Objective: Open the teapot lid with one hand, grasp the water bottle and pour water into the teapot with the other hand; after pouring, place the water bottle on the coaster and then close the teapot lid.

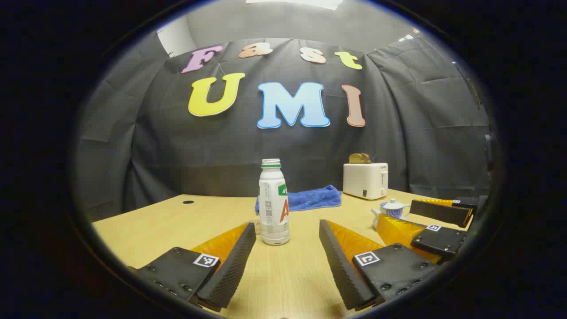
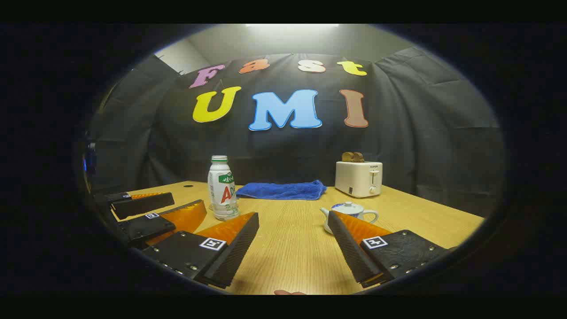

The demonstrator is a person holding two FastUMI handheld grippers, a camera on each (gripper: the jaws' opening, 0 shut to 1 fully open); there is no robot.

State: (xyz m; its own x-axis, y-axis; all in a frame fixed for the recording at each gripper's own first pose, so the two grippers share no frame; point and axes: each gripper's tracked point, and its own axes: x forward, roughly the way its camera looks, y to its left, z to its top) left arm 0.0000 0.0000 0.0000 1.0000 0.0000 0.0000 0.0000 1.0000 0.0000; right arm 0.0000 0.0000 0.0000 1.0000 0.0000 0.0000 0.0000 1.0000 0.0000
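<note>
Two handheld grippers are held low over a wooden table (image 1: 146,226), both with jaws spread wide and nothing between them. In the left gripper view, the left gripper (image 1: 287,261) is lined up on a white water bottle (image 1: 273,208), which stands upright just beyond its fingertips with its cap off. In the right gripper view, the right gripper (image 2: 294,250) is aimed towards a small white and blue teapot (image 2: 350,213), whose lid (image 2: 349,205) is seated; the pot is partly hidden behind the right-hand finger. No step is judged done yet: the lid is to be lifted first, which calls for the right jaws to be brought over the knob and narrowed on it. A blue cloth (image 2: 281,190) lies further back, well clear of both. A white toaster (image 2: 359,178) holding bread stands behind the teapot. A coaster cannot be made out with certainty. Nothing is seen blocking either approach.
</note>
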